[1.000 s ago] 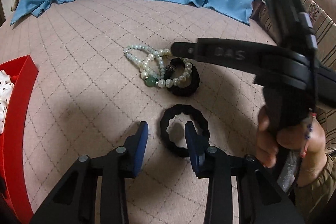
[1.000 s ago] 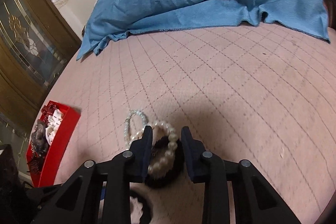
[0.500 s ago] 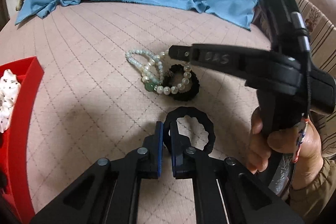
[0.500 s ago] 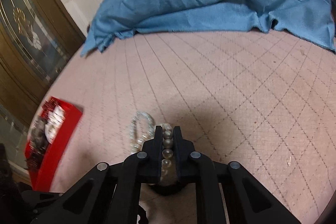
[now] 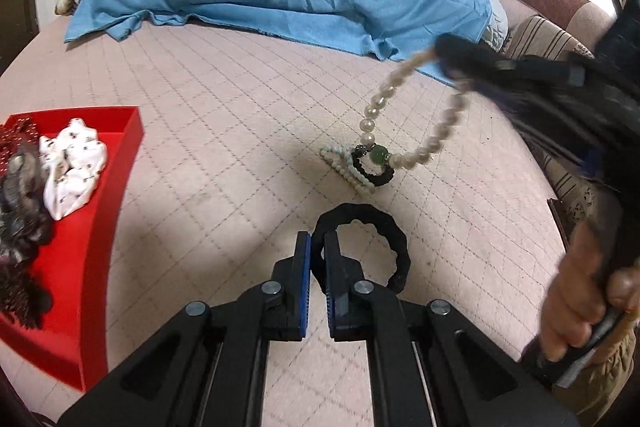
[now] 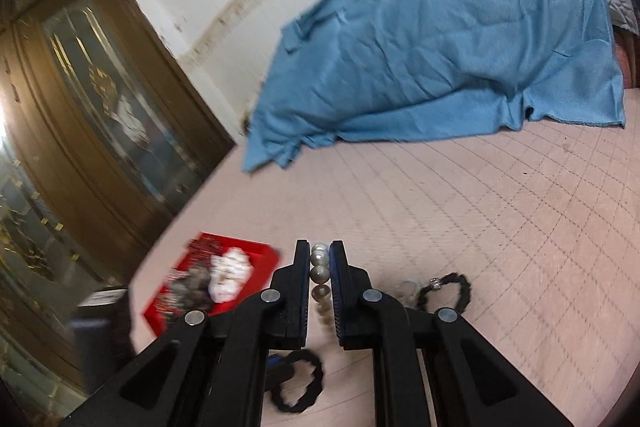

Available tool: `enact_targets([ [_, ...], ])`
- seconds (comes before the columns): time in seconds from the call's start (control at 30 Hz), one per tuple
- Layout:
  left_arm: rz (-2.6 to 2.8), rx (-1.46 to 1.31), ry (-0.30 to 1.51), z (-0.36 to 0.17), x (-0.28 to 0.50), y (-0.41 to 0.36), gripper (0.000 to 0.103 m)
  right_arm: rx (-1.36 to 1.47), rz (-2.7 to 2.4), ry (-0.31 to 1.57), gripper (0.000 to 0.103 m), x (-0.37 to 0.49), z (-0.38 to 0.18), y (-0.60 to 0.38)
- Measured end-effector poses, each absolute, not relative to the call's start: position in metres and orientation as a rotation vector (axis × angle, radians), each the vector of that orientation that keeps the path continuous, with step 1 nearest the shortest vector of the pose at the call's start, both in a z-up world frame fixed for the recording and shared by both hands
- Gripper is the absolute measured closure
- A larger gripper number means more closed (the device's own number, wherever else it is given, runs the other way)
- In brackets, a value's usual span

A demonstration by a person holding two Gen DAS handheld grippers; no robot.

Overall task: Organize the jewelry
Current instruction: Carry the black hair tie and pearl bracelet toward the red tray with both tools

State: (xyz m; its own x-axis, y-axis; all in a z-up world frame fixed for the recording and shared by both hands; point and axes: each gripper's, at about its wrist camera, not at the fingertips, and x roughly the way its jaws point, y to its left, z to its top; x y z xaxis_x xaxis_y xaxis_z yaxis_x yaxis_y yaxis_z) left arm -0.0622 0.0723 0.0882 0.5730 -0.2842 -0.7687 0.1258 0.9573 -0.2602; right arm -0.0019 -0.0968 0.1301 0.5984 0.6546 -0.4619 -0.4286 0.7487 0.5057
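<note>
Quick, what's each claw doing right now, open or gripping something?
Left claw: closed on the black ring-shaped band.
Right claw: closed on the pearl bracelet, lifting it off the bed.

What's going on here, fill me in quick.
A person is sorting jewelry on a bed with two handheld grippers. The left gripper is shut on a black ruffled band. The right gripper is shut on a pearl bracelet, which hangs down toward a small black bracelet and a pale bead strand lying on the bedspread. A red tray at the left already holds scrunchies.
</note>
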Motion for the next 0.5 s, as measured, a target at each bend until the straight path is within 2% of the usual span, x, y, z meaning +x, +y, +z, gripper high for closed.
enact_targets([
  [0.2, -0.235, -0.185, 0.897, 0.103, -0.086, 0.082, 0.097, 0.434, 0.657, 0.641, 0.092, -0.041, 0.143, -0.110],
  [0.5, -0.135, -0.109, 0.824, 0.127, -0.117, 0.098, 0.097, 0.393, 0.563, 0.673, 0.092, -0.081, 0.135, -0.115],
])
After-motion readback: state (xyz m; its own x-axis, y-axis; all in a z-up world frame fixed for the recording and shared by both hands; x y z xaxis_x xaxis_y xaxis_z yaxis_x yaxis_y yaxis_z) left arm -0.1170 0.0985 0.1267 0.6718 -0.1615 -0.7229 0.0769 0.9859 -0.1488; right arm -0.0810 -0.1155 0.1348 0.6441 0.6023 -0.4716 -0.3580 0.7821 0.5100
